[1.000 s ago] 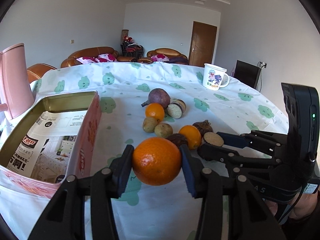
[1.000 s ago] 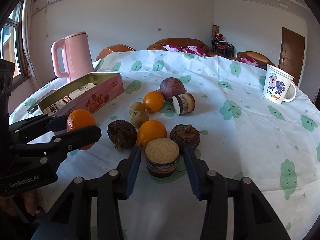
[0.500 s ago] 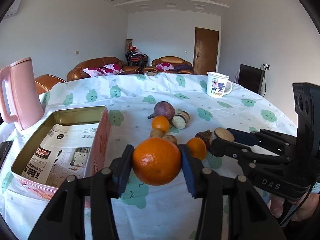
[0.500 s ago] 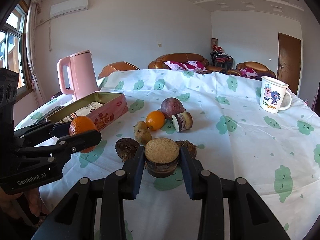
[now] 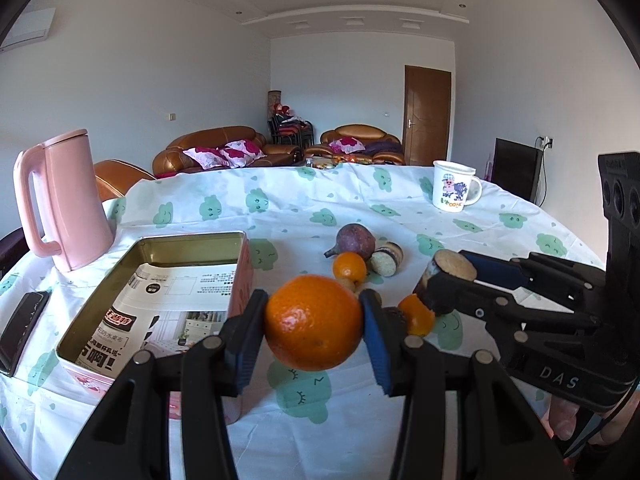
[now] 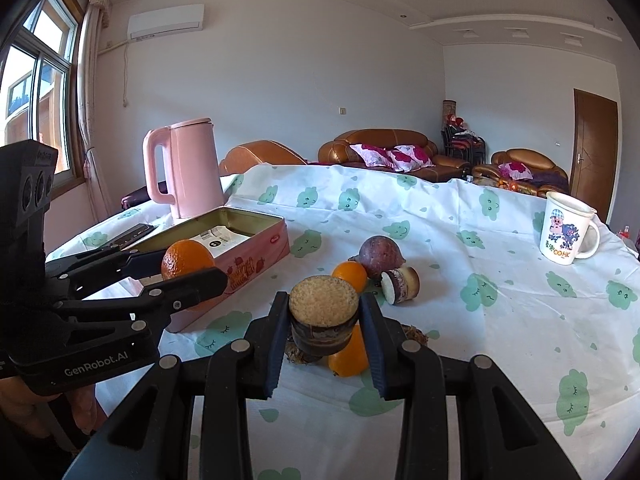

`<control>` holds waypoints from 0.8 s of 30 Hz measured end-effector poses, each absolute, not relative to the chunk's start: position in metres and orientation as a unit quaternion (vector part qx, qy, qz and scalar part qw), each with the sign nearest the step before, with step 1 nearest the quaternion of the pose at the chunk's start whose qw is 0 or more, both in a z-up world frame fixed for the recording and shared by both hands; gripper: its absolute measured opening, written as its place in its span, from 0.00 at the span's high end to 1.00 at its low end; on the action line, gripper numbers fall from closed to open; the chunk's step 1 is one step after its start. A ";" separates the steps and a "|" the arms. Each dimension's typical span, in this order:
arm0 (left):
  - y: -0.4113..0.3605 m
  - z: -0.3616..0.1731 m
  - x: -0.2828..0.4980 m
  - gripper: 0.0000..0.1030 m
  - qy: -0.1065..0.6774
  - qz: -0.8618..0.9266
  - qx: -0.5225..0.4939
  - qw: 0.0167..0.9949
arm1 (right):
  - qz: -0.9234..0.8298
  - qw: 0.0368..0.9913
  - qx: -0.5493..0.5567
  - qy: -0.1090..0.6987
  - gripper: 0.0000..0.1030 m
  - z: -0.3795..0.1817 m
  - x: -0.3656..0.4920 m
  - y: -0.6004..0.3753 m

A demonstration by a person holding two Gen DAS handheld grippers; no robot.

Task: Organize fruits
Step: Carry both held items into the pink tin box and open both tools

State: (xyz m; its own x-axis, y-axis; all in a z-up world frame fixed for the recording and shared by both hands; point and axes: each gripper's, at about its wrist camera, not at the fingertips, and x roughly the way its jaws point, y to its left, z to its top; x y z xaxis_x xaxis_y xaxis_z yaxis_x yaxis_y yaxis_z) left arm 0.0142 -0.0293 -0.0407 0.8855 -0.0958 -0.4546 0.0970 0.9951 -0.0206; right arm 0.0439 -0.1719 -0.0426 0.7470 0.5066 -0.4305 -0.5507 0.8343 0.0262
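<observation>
Left gripper (image 5: pixel 313 322) clamped on an orange (image 5: pixel 313 322), both pads pressing its sides, held above the tablecloth (image 5: pixel 352 432) just right of the pink tin (image 5: pixel 240 280). Right gripper (image 6: pixel 323 322) clamped on a cut taro piece (image 6: pixel 323 316), cut face up, held over the fruit pile (image 6: pixel 376 268). Bare cloth near and to the right; tin open, printed paper inside. Grippers read "GenRobot.AI" and "DAS". Mug (image 6: pixel 564 234) far right reads "OOHK". Pink kettle (image 6: pixel 188 168) far left.
</observation>
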 end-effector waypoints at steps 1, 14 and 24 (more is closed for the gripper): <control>-0.028 -0.040 0.014 0.53 0.233 -0.047 0.000 0.971 | 0.286 0.933 -0.054 0.213 0.64 -0.041 0.044 -0.170; 0.009 -0.025 0.011 0.53 0.219 -0.006 -0.008 0.976 | 0.323 0.924 -0.083 0.190 0.64 -0.009 0.057 -0.131; 0.052 -0.018 0.024 0.53 0.216 0.027 -0.018 0.976 | 0.354 0.914 -0.094 0.176 0.64 0.012 0.071 -0.086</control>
